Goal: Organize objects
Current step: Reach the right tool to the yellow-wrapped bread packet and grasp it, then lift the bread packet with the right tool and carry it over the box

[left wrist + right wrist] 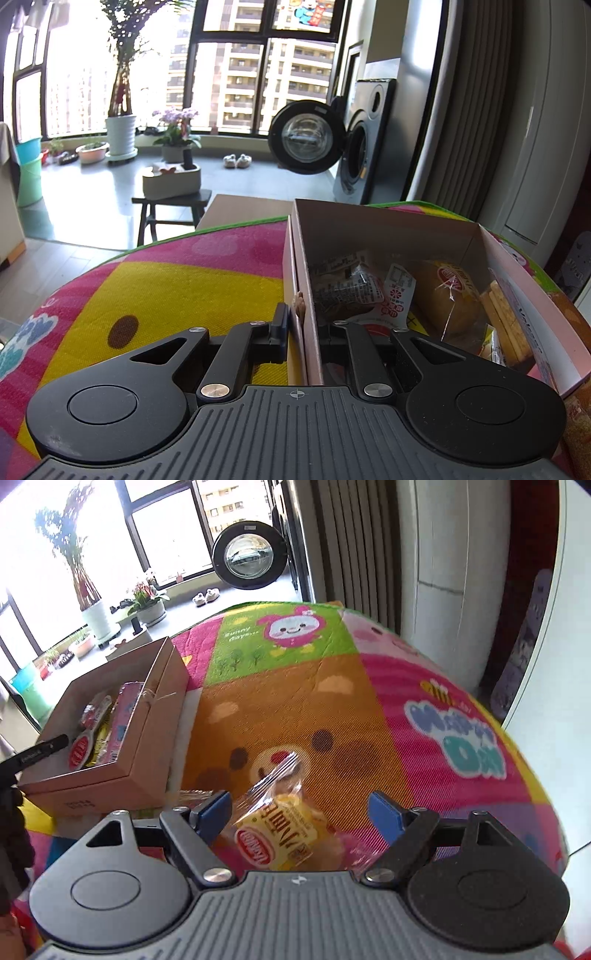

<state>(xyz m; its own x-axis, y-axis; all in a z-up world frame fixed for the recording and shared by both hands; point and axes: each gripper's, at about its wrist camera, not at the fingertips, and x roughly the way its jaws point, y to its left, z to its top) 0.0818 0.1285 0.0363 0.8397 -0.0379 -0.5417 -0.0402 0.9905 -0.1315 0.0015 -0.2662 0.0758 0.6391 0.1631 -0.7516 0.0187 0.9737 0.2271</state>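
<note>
Yellow snack packet [286, 830] in clear wrap, lying on the cartoon play mat [424, 709] between the blue pads of the right claw [301, 814], at 6 o'clock in the right wrist view. Right claw spread wide, pads clear of the wrapper on both sides. Cardboard box [147, 746] at 9 o'clock of the packet, open-topped, holding more wrapped snacks. Left claw [306, 328] pressed together on the box's near side wall [312, 325], one finger outside, one inside. Inside the box: a wrapped bun [448, 306], a dark printed packet [347, 291], stacked biscuits [506, 321] toward 3 o'clock. Beyond the mat at 12 o'clock, a washing machine [364, 147] with its round door [304, 136] swung open.
</note>
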